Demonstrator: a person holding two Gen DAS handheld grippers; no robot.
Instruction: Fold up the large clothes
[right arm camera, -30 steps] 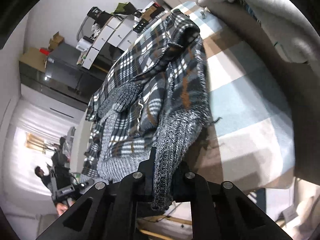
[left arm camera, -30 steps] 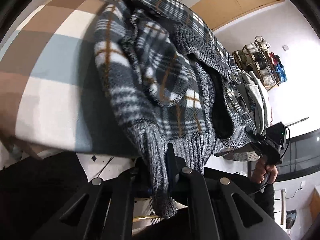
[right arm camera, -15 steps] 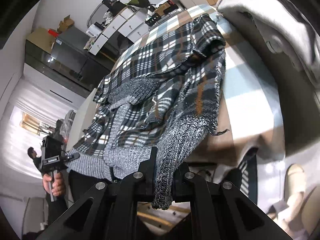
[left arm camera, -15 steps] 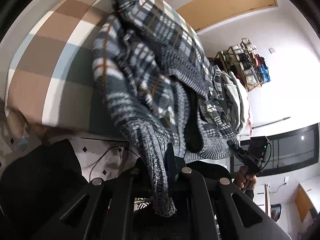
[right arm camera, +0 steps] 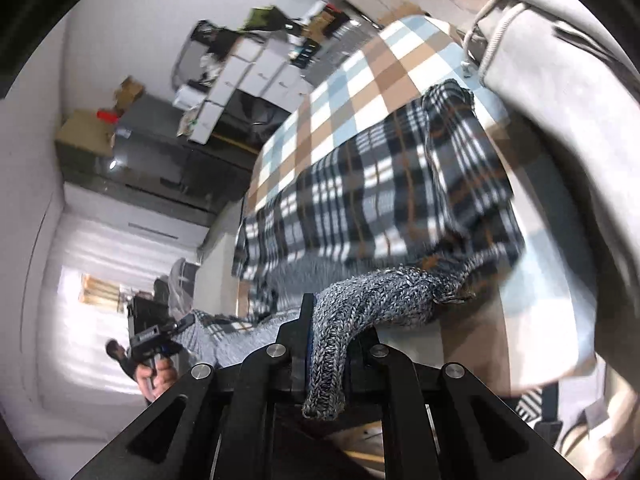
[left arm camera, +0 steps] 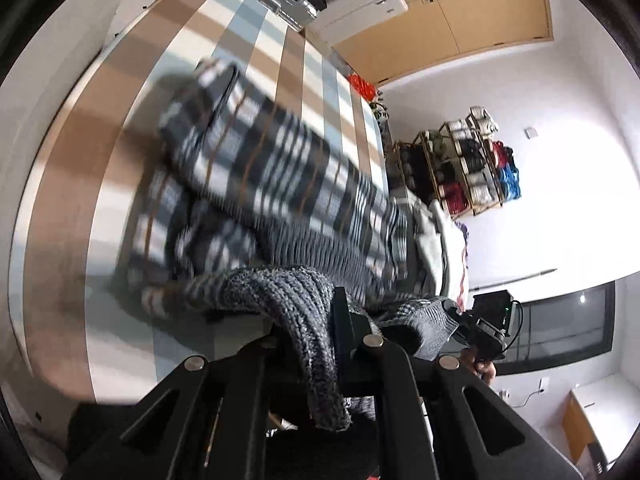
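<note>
A large plaid jacket (left arm camera: pixel 280 184) in dark grey, white and brown, with a grey ribbed knit hem, lies across the checked bed (left arm camera: pixel 72 184). My left gripper (left arm camera: pixel 316 344) is shut on the knit hem (left arm camera: pixel 304 320), which drapes down between its fingers. In the right wrist view the same jacket (right arm camera: pixel 380 200) spreads over the bed (right arm camera: pixel 360 80). My right gripper (right arm camera: pixel 326 344) is shut on another stretch of the knit hem (right arm camera: pixel 380 300). Each view shows the other gripper held in a hand (left arm camera: pixel 486 368) (right arm camera: pixel 158 372) at the far end of the hem.
A pale grey hooded garment (right arm camera: pixel 560 140) lies on the bed to the right of the jacket. White drawers and boxes (right arm camera: pixel 248 76) stand beyond the bed's far side. A shelf rack with coloured items (left arm camera: pixel 472 172) stands against the wall.
Both grippers have risen and carried the knit hem up and forward over the jacket. The hem now lies above the bed's surface instead of hanging off its edge. More of the bed shows.
</note>
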